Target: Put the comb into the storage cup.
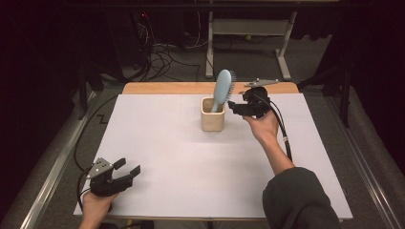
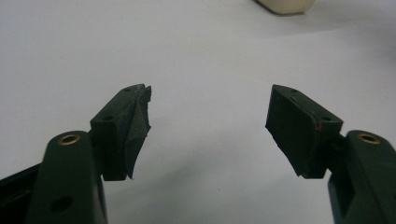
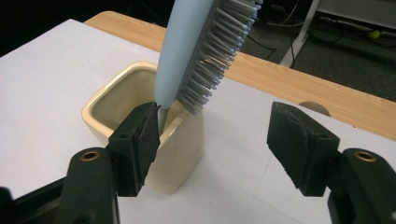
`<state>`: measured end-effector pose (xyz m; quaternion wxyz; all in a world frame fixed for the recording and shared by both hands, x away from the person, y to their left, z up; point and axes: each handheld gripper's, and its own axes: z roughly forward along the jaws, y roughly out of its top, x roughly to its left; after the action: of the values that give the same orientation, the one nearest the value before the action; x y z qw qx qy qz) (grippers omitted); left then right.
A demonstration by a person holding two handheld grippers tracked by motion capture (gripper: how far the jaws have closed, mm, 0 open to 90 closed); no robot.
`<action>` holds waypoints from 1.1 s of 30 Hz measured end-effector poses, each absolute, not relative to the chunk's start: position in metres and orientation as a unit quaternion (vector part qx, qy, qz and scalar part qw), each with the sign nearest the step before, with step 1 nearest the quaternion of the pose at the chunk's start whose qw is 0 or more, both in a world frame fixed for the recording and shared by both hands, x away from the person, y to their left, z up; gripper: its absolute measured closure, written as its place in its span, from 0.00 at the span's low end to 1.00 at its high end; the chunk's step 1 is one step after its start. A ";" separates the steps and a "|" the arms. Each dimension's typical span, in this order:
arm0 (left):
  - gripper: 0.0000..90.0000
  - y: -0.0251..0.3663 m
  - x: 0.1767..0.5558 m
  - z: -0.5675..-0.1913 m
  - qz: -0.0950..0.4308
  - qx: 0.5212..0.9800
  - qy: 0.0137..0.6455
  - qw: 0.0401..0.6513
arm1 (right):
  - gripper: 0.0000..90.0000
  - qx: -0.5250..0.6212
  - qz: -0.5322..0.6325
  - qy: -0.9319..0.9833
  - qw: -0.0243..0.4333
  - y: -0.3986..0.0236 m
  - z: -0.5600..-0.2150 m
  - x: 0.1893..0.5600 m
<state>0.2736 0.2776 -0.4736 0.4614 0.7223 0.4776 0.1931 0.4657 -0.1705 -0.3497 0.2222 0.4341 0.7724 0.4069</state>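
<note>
A light blue hairbrush (image 1: 222,88) stands handle-down in a cream square cup (image 1: 212,116) near the table's far middle, leaning to the right. In the right gripper view the hairbrush (image 3: 196,51) shows grey bristles and rests against the rim of the cup (image 3: 140,126). My right gripper (image 1: 234,106) is open just right of the cup, holding nothing; in its own view the right gripper (image 3: 212,140) has one jaw in front of the cup. My left gripper (image 1: 128,168) stands open at the near left corner; the left gripper (image 2: 210,126) has bare table between its jaws.
A white sheet (image 1: 162,152) covers the table, with a wooden strip (image 1: 157,88) along the far edge. Beyond it lie cables (image 1: 162,57) on the floor and a white table frame (image 1: 248,33). A cup corner (image 2: 285,5) shows at the top of the left gripper view.
</note>
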 end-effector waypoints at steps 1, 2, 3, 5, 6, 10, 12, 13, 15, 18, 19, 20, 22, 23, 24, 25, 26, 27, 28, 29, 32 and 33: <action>0.34 0.278 0.274 -0.474 0.193 0.723 0.477 0.461 | 0.39 0.434 0.407 0.772 0.222 -0.172 -0.350 0.465; 0.34 0.277 0.274 -0.474 0.193 0.723 0.477 0.461 | 0.39 0.434 0.408 0.772 0.223 -0.172 -0.349 0.465; 0.34 0.277 0.273 -0.474 0.193 0.723 0.477 0.461 | 0.39 0.434 0.408 0.771 0.223 -0.173 -0.349 0.464; 0.34 0.278 0.274 -0.474 0.194 0.722 0.478 0.461 | 0.39 0.434 0.409 0.771 0.223 -0.175 -0.349 0.463; 0.34 0.278 0.274 -0.474 0.193 0.722 0.478 0.461 | 0.39 0.434 0.409 0.771 0.223 -0.176 -0.349 0.463; 0.34 0.278 0.274 -0.474 0.193 0.722 0.479 0.461 | 0.40 0.434 0.409 0.771 0.224 -0.179 -0.348 0.461; 0.34 0.278 0.274 -0.474 0.193 0.722 0.479 0.461 | 0.40 0.434 0.409 0.770 0.224 -0.180 -0.348 0.460; 0.34 0.278 0.274 -0.474 0.193 0.722 0.479 0.461 | 0.40 0.434 0.410 0.771 0.223 -0.180 -0.347 0.460; 0.34 0.278 0.274 -0.474 0.193 0.721 0.479 0.461 | 0.40 0.433 0.411 0.770 0.224 -0.181 -0.347 0.459; 0.34 0.278 0.274 -0.474 0.193 0.722 0.479 0.461 | 0.40 0.432 0.413 0.770 0.224 -0.182 -0.346 0.457; 0.34 0.278 0.274 -0.474 0.193 0.721 0.480 0.461 | 0.40 0.432 0.413 0.770 0.225 -0.183 -0.346 0.457; 0.34 0.278 0.274 -0.474 0.192 0.722 0.480 0.461 | 0.40 0.431 0.414 0.770 0.225 -0.183 -0.346 0.457; 0.34 0.278 0.274 -0.474 0.192 0.721 0.480 0.461 | 0.40 0.432 0.414 0.769 0.225 -0.185 -0.347 0.456; 0.34 0.278 0.274 -0.474 0.192 0.721 0.480 0.461 | 0.40 0.432 0.414 0.769 0.225 -0.186 -0.347 0.455; 0.34 0.278 0.274 -0.474 0.192 0.721 0.480 0.461 | 0.40 0.433 0.415 0.769 0.224 -0.187 -0.347 0.455; 0.34 0.278 0.274 -0.474 0.193 0.721 0.480 0.461 | 0.40 0.432 0.415 0.769 0.224 -0.188 -0.347 0.454; 0.34 0.278 0.274 -0.474 0.192 0.721 0.480 0.461 | 0.40 0.433 0.415 0.768 0.225 -0.189 -0.347 0.454; 0.34 0.278 0.274 -0.474 0.192 0.721 0.480 0.461 | 0.40 0.434 0.415 0.768 0.225 -0.190 -0.347 0.453; 0.34 0.278 0.274 -0.474 0.193 0.721 0.480 0.461 | 0.40 0.434 0.415 0.767 0.225 -0.191 -0.347 0.453; 0.34 0.278 0.274 -0.474 0.193 0.721 0.480 0.461 | 0.40 0.434 0.416 0.766 0.225 -0.192 -0.347 0.452; 0.34 0.278 0.274 -0.474 0.193 0.721 0.480 0.461 | 0.40 0.436 0.417 0.765 0.227 -0.195 -0.347 0.451; 0.34 0.278 0.274 -0.474 0.193 0.721 0.480 0.461 | 0.40 0.436 0.417 0.765 0.227 -0.196 -0.348 0.450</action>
<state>0.2735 0.2779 -0.4737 0.4606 0.7212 0.4801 0.1930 0.4503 -0.1959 -0.3475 0.2267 0.4358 0.7648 0.4169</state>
